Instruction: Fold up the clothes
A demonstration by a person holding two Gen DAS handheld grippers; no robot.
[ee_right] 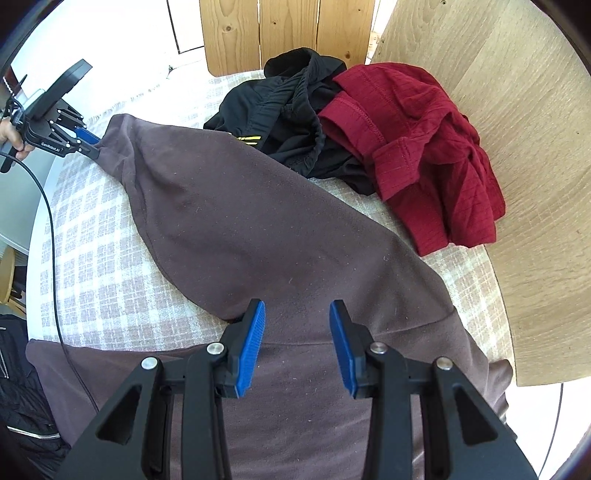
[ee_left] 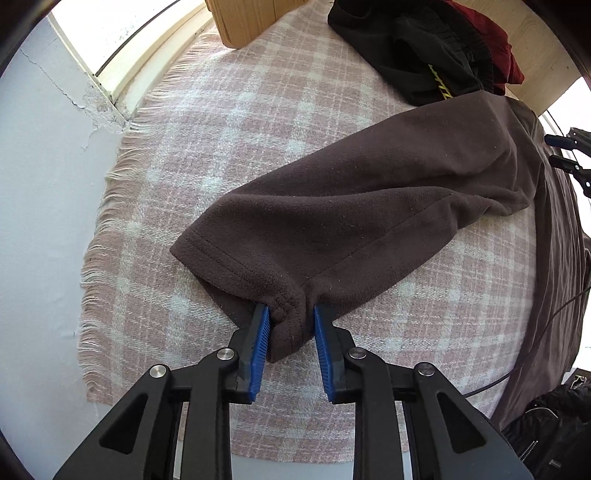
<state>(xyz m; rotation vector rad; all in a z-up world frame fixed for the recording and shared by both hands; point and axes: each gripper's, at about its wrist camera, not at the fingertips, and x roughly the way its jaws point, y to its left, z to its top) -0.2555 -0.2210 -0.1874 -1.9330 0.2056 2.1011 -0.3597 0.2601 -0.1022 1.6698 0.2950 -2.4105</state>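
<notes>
A brown fleece garment (ee_right: 258, 229) lies across a pink plaid blanket (ee_left: 229, 140), one sleeve (ee_left: 351, 206) stretched out to the left. My left gripper (ee_left: 290, 314) points down at the sleeve's cuff, and its blue pads (ee_left: 263, 332) pinch the bunched cuff between them. From the right wrist view this gripper (ee_right: 92, 142) shows at the far left, clamped on the sleeve's end. My right gripper (ee_right: 297, 306) hovers over the garment near the shoulder, jaws apart, with flat fabric below them. Its fingertips (ee_left: 554, 140) also show at the right edge of the left wrist view.
A black garment (ee_right: 288, 110) and a red one (ee_right: 424, 147) lie crumpled at the far side. A curved wooden board (ee_right: 517, 184) and wooden slats (ee_right: 288, 33) border the bed. A black jacket (ee_right: 22, 406) and a cable (ee_right: 51, 240) sit at the left. The fringed blanket edge (ee_left: 99, 258) meets a white wall.
</notes>
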